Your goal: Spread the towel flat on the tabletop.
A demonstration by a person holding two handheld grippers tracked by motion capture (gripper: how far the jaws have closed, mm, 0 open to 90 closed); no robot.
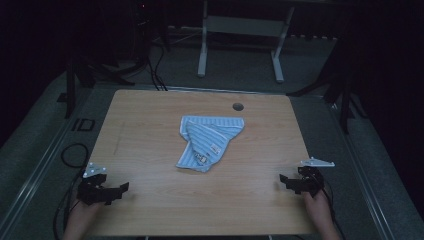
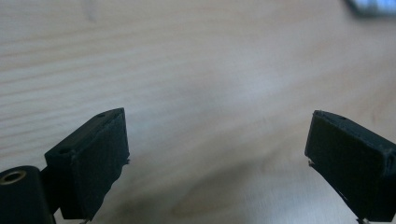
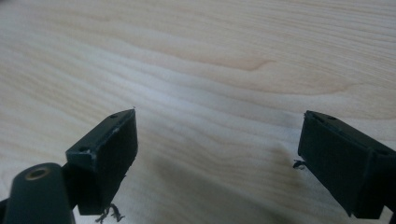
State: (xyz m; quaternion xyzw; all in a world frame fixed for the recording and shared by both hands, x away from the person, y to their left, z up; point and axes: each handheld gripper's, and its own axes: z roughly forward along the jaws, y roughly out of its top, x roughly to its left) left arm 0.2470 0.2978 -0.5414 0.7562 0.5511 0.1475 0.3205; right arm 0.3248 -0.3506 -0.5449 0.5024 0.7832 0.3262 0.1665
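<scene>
Now, a striped blue cloth [image 1: 210,142] lies crumpled on the pale wood-grain table [image 1: 150,125] — soft, folded, roughly triangular. Left gripper [image 1: 120,189] and right gripper [image 1: 283,180] sit low at the near corners, well apart from it — jaws spread, empty.

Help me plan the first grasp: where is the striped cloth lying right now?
In the high view the blue striped cloth lies crumpled at the middle of the wooden table, just below the round cable hole, well apart from both grippers.
</scene>
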